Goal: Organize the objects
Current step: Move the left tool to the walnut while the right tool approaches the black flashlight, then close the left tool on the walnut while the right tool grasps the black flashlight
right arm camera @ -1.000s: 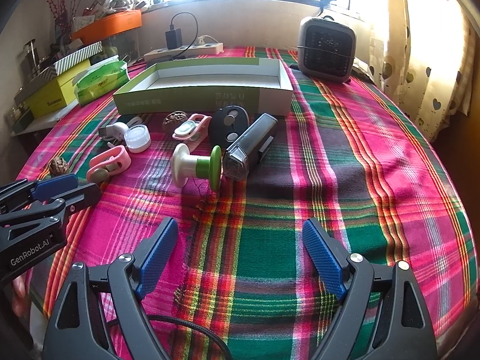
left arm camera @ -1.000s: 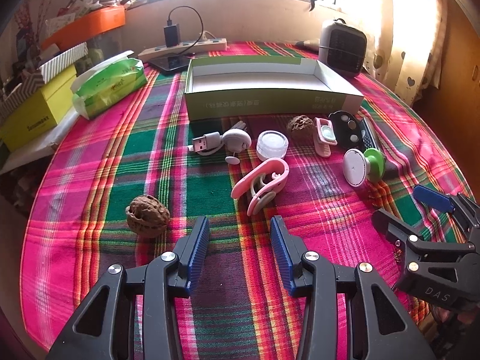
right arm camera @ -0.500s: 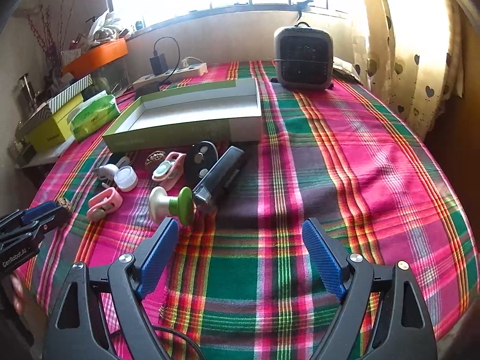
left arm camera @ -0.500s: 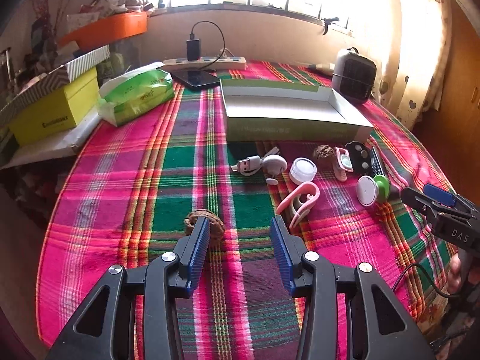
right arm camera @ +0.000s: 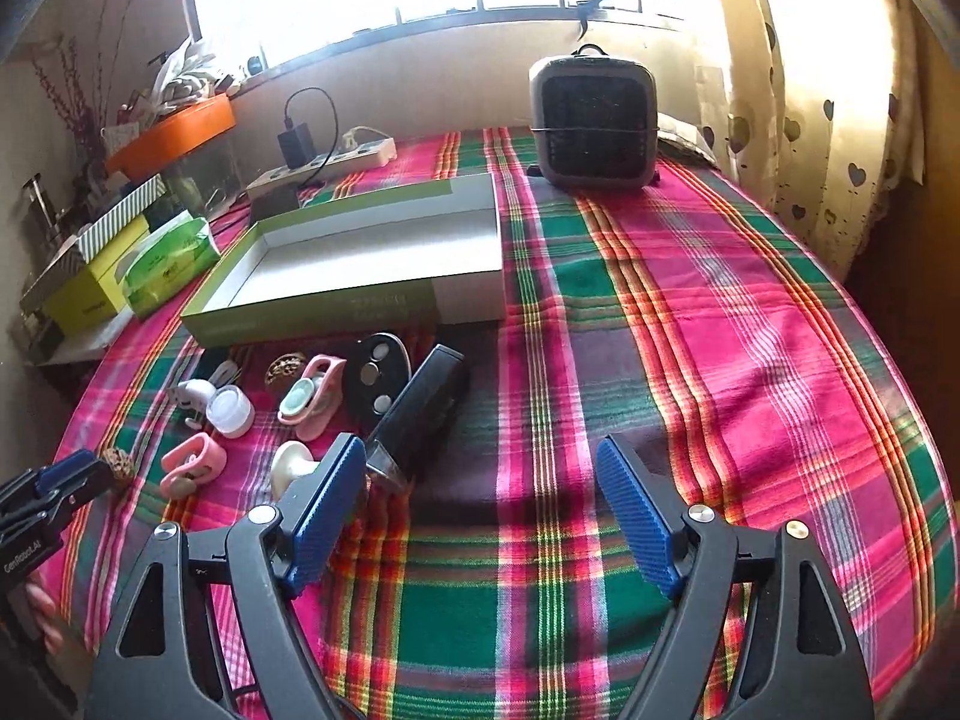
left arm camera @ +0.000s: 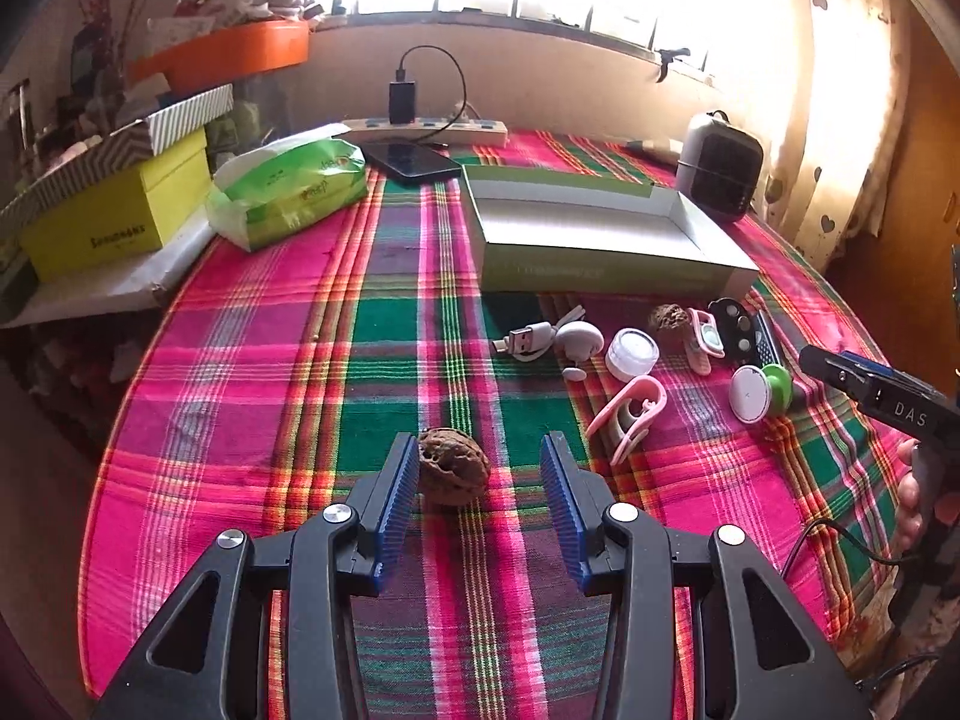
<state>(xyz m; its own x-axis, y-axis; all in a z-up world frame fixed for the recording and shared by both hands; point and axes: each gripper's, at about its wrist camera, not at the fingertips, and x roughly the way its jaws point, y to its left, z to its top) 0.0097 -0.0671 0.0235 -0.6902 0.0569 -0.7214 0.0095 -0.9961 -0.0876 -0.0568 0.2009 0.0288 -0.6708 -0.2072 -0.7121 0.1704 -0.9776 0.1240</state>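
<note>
Left wrist view. My left gripper (left arm camera: pixel 480 495): jaws apart, nothing pressed; a walnut (left arm camera: pixel 453 473) lies on the plaid tablecloth (left arm camera: pixel 252 372) between the blue pads, close against the left pad, contact uncertain. Far right of it, a row of small items: USB cable end (left arm camera: pixel 531 341), white round jar (left arm camera: pixel 631 351), second walnut (left arm camera: pixel 669 319), pink clip (left arm camera: pixel 630 411), green-and-white spool (left arm camera: pixel 761 393). Behind the row, an open green box lid (left arm camera: pixel 600 273), empty inside. Far left: green tissue pack (left arm camera: pixel 288 192), yellow box (left arm camera: pixel 114 222). My right gripper shows at the right edge.

Right wrist view. My right gripper (right arm camera: pixel 480 507): jaws wide, having just narrowed a little, only cloth between them. A black bike light (right arm camera: pixel 423 414) lies just beyond the left pad, beside a black oval remote (right arm camera: pixel 377 373). A grey heater (right arm camera: pixel 591 123) stands at the far edge.
</note>
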